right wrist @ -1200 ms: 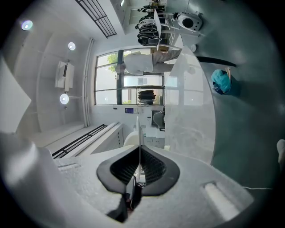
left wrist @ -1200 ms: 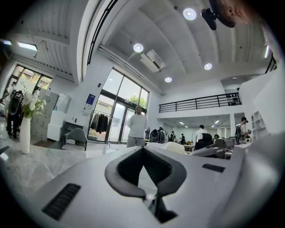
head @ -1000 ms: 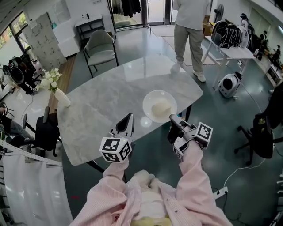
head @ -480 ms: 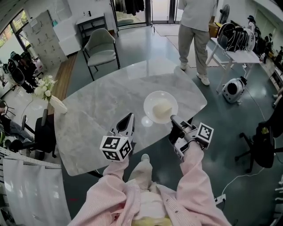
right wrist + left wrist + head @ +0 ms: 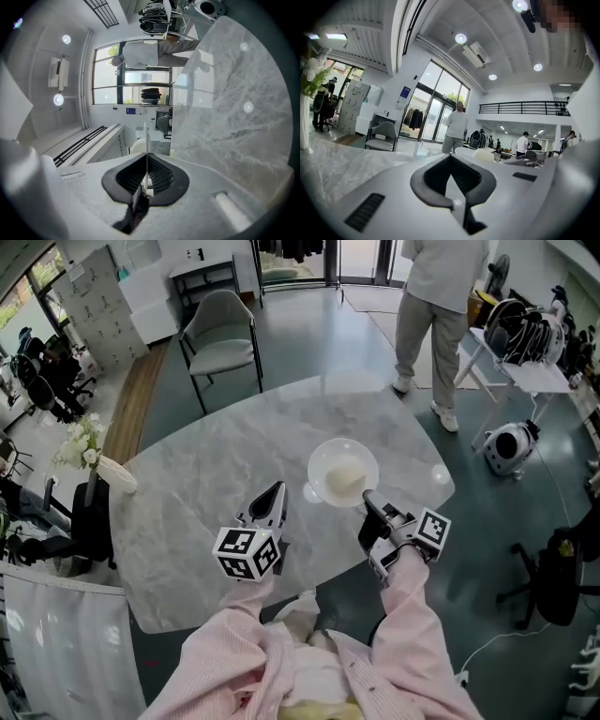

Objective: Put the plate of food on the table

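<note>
A white plate with a pale lump of food hangs over the near right part of the marble table. My right gripper is shut on the plate's near rim; in the right gripper view that rim shows as a thin white edge between the pads. Whether the plate touches the tabletop I cannot tell. My left gripper is shut on nothing, over the table to the plate's left. The left gripper view shows the plate ahead to the right.
A vase of white flowers lies at the table's left edge. A grey chair stands beyond the table. A person stands at the far right, near a round white machine. A black office chair is at the right.
Both grippers and the plate have moved forward, from the table's near right edge to further in over the tabletop. The right gripper's hold on the rim is unchanged.
</note>
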Demonstrator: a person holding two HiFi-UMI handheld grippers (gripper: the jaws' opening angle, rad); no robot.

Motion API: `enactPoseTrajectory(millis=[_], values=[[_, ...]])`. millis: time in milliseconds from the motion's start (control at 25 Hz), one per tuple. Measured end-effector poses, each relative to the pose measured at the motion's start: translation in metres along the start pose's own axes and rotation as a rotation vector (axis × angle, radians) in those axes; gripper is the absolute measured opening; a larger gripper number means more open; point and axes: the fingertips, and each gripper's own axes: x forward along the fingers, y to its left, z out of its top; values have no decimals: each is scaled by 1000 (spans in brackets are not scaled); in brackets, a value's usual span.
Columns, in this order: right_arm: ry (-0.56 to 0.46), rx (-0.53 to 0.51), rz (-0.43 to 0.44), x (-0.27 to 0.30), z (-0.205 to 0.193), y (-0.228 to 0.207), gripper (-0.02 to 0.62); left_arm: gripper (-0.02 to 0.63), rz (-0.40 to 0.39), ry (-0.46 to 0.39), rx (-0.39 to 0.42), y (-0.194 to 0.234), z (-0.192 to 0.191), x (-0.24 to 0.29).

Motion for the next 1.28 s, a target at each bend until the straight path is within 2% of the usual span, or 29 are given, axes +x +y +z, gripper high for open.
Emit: enactPoseTrajectory(millis=[320, 720, 1280], values=[[23, -1, -32, 43, 42, -50, 14, -8, 12, 104, -56, 32, -32, 58], [51, 26, -63, 78, 88, -118, 14, -8, 56, 220, -129, 48, -92, 117], [116, 60, -173, 100, 88, -177, 15, -8, 117, 296, -214, 67, -135, 144]])
